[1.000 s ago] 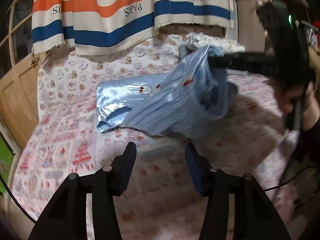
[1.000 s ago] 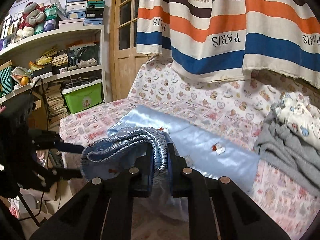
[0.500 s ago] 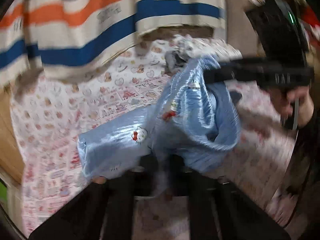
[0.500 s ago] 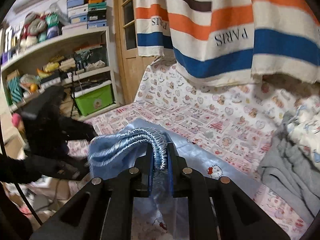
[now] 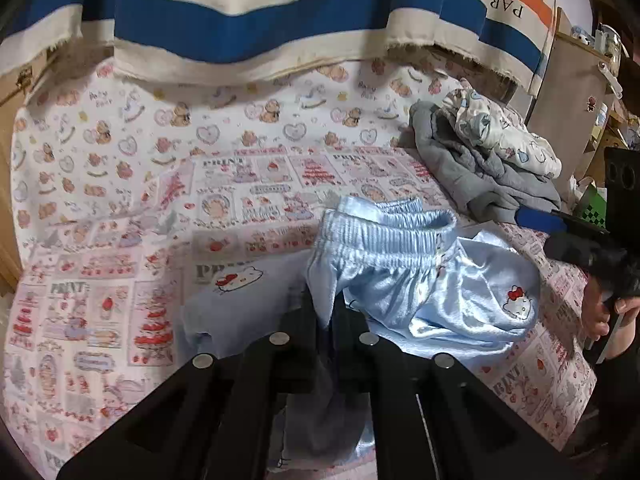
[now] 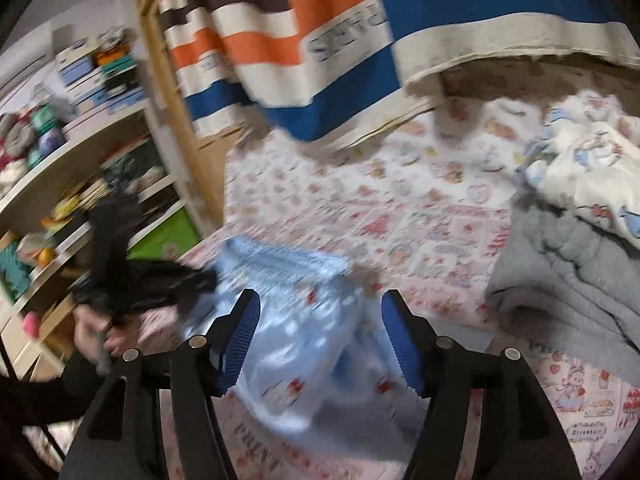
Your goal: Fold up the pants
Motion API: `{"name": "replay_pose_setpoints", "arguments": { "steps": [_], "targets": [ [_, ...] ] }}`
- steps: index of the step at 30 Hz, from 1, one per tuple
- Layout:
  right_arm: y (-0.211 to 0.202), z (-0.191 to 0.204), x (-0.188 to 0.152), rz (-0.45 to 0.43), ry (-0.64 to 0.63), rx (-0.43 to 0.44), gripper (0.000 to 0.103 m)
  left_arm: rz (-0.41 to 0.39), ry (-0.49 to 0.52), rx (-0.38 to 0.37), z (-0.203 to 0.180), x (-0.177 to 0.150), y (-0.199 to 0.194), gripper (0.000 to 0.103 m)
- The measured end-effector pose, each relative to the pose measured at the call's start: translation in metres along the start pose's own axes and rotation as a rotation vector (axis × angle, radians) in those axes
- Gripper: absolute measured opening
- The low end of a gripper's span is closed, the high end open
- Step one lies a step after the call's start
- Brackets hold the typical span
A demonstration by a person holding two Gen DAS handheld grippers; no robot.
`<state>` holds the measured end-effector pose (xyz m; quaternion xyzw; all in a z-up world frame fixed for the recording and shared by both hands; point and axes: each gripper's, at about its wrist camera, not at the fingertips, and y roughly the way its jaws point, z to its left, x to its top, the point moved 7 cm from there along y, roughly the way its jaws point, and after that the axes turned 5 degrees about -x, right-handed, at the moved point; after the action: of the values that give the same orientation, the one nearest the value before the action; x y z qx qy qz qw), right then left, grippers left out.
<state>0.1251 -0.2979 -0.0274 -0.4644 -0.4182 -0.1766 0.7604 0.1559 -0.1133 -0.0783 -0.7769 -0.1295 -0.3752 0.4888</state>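
Light blue satin pants (image 5: 432, 288) with cat prints lie bunched on the patterned bed sheet (image 5: 100, 220), elastic waistband (image 5: 384, 236) on top. My left gripper (image 5: 326, 312) is shut on a fold of the pants just below the waistband. In the right wrist view my right gripper (image 6: 320, 320) has its jaws opening. The blurred pants (image 6: 304, 352) lie under and between its blue pads (image 6: 240, 332) without touching them. One right finger (image 5: 538, 219) shows at the right of the left wrist view, clear of the cloth.
A grey garment (image 5: 480, 184) and a white printed one (image 5: 504, 132) are piled at the back right of the bed. A striped blanket (image 5: 256, 20) hangs behind. Shelves (image 6: 60, 160) and a green bin (image 6: 168, 236) stand left. A hand (image 6: 92, 332) holds the left gripper.
My left gripper closed on the pants and swung across the bed. My right gripper, shut on the waistband before, has let it go and opened; the waistband now rests on the pile.
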Motion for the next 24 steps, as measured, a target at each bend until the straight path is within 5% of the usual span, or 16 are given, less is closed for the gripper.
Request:
{"name": "replay_pose_setpoints", "arguments": {
  "steps": [5, 7, 10, 12, 14, 16, 20, 24],
  "targets": [
    [0.036, 0.001, -0.021, 0.181, -0.056, -0.107, 0.033, 0.007, -0.003, -0.054, -0.001, 0.0, 0.004, 0.007],
    [0.035, -0.004, -0.021, 0.119, -0.032, -0.159, 0.0, 0.012, 0.01, -0.064, -0.003, -0.001, -0.001, 0.008],
    [0.015, -0.006, -0.014, -0.021, 0.016, -0.158, 0.0, 0.011, 0.036, -0.07, -0.005, -0.008, -0.014, 0.023],
    [0.014, -0.011, -0.016, -0.01, 0.037, -0.19, 0.0, 0.013, 0.04, -0.055, -0.002, -0.014, -0.021, 0.041],
    [0.019, -0.021, -0.022, 0.032, 0.057, -0.241, 0.0, 0.024, 0.045, -0.049, 0.0, -0.023, -0.025, 0.04],
    [0.022, -0.027, -0.031, 0.065, 0.091, -0.244, 0.0, 0.043, 0.043, -0.06, -0.002, -0.034, -0.026, 0.039],
    [0.018, -0.029, -0.04, 0.077, 0.097, -0.243, 0.0, 0.027, 0.061, -0.035, -0.006, -0.042, -0.028, 0.003],
    [0.014, -0.03, -0.039, 0.086, 0.077, -0.27, 0.0, -0.007, 0.064, -0.022, -0.006, -0.036, -0.039, 0.003]
  ]
}}
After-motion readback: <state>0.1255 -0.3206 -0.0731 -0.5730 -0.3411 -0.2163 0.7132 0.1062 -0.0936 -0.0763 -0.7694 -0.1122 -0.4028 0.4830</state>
